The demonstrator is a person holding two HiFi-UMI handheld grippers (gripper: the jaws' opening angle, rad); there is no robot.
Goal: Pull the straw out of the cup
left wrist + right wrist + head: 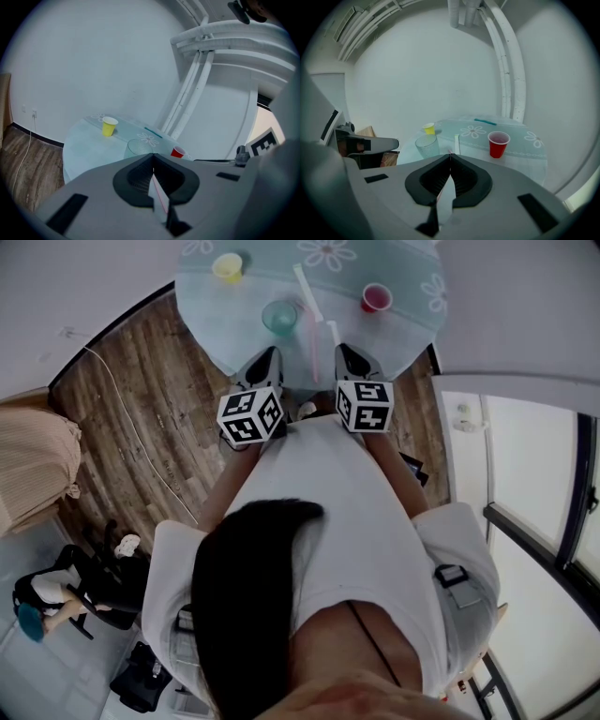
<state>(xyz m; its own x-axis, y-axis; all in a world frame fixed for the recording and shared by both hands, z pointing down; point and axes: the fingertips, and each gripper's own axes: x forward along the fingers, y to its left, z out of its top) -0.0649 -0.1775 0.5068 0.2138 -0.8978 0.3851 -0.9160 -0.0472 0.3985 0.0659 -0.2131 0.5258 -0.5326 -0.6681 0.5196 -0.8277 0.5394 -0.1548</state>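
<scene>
Observation, head view: the person is holding both grippers over the near edge of the round table (214,326).

The left gripper (273,352) is clenching. Its own view shows the jaws pressing together on a narrow white strip with a pink line down one edge, which is trailing back toward the camera. This is reading as the straw (312,341) with paper on it.

The right gripper (341,349) is also clenching, pinching a broader white paper strip (446,201) with pink showing along its left edge. Whether the two held pieces join cannot be told.

From the head view the straw is showing pink between the two grippers. Its far end is lying just beside the clear cup (279,315), on that cup's right and outside it.

A yellow cup (228,266) is standing toward the far left edge. A red cup (375,298) is standing toward the right edge. A long white wrapped straw (307,289) is lying between the clear cup and the red cup.
</scene>
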